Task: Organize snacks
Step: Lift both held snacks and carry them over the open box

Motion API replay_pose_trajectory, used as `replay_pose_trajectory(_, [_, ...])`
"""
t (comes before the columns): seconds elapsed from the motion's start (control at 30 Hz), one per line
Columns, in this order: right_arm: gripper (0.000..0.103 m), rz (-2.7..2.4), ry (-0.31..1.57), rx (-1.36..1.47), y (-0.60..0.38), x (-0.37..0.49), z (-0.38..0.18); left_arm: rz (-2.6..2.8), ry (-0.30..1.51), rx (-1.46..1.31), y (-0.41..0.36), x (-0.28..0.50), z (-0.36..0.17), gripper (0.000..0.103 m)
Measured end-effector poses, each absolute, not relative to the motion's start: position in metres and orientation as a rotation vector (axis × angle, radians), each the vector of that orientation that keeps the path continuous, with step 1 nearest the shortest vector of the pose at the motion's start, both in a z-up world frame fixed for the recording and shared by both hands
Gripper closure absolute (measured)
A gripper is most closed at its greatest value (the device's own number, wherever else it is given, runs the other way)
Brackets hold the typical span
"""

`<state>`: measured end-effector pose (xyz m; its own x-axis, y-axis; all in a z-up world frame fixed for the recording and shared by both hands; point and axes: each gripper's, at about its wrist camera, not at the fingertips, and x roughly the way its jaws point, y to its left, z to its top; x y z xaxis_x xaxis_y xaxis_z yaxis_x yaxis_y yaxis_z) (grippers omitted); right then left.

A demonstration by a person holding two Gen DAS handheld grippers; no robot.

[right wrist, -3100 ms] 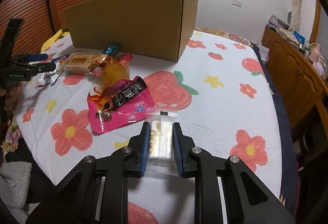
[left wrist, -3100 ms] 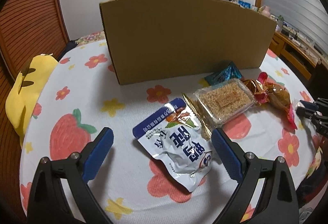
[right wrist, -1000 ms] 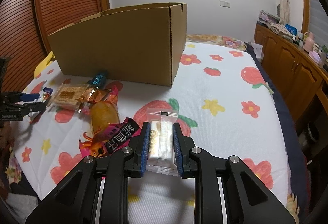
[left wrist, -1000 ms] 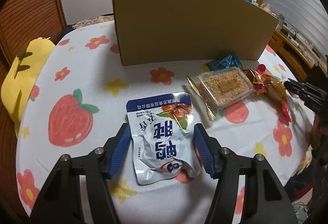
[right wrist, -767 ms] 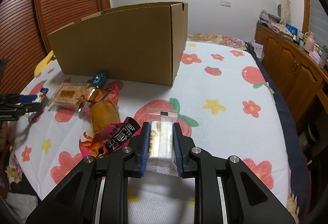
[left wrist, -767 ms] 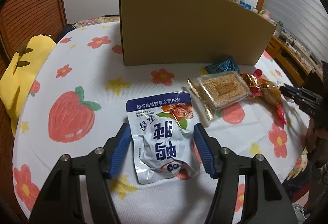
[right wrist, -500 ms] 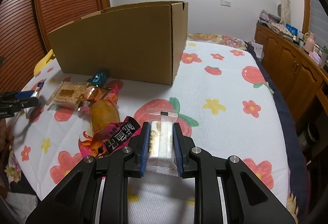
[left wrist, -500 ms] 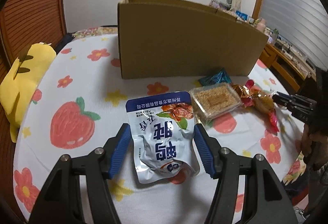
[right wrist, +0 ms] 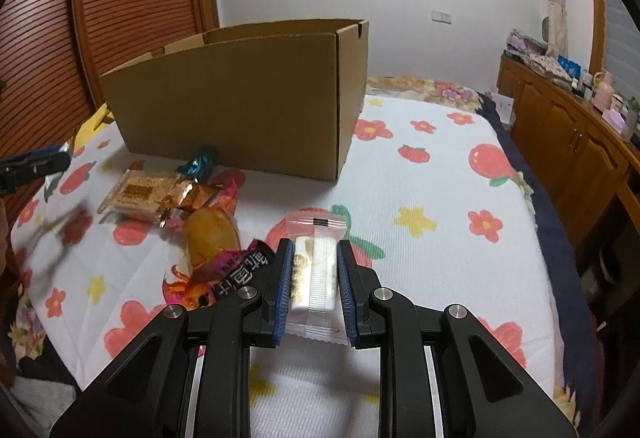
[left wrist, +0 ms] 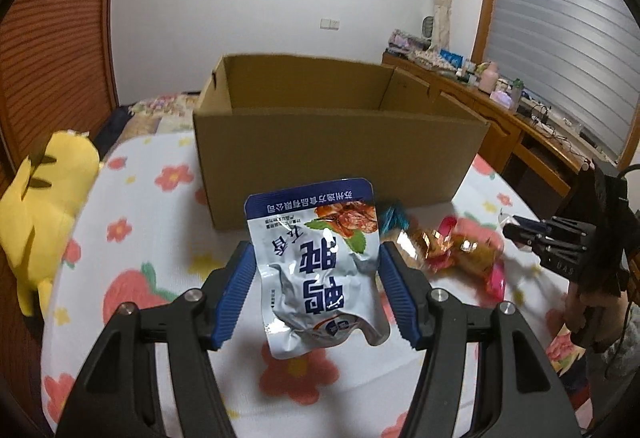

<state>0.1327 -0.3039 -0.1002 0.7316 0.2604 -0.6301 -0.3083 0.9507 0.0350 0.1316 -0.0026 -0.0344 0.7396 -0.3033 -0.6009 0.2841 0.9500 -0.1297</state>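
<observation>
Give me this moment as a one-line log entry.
left gripper: shut on blue-white pouch, lifted | right gripper: shut on clear-wrapped bar | cardboard box: open

You've got a glossy, crinkled foil pouch (left wrist: 320, 270) between the ribbed blue rubbery-looking pads (left wrist: 236, 298) of your left gripper (left wrist: 318, 296), whose body is matt black plastic with shiny metal screws. Your right gripper (right wrist: 313, 292), same build, grips a clear, smooth plastic-wrapped bar (right wrist: 314, 274). The box (right wrist: 240, 105) is plain matt brown cardboard, raw cut edges along its rim. The bedspread (right wrist: 432, 238) is woven cloth with a fine waffle texture, printed flowers and strawberries. Toward its left edge you have shiny stuff: a clear plastic tray pack (right wrist: 136, 193), gold foil wrapper (right wrist: 192, 195), teal foil candy (right wrist: 198, 165), glossy pink packet (right wrist: 224, 274). Wardrobe (right wrist: 120, 5) and cabinets (right wrist: 568, 133) are varnished wood.
</observation>
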Motion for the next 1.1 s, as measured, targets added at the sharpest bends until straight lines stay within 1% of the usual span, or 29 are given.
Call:
replay_pose_trajectory(0.37, [0.083,0.365,0.601,-0.073,-0.295,0.132,-0.06,-0.336,0.598,-0.027,-0.011,0.151,-0.004,0.041])
replay_pose_trajectory(0.7, [0.083,0.412,0.504,-0.107,-0.269,0.154,-0.016,-0.343,0.538,-0.028,-0.013,0.184,0.029,0.041])
replay_pose_trajectory(1.1, [0.083,0.451,0.443,-0.138,-0.238,0.187,0.022,-0.315,0.521,0.019,-0.019,0.212,0.041,0.04])
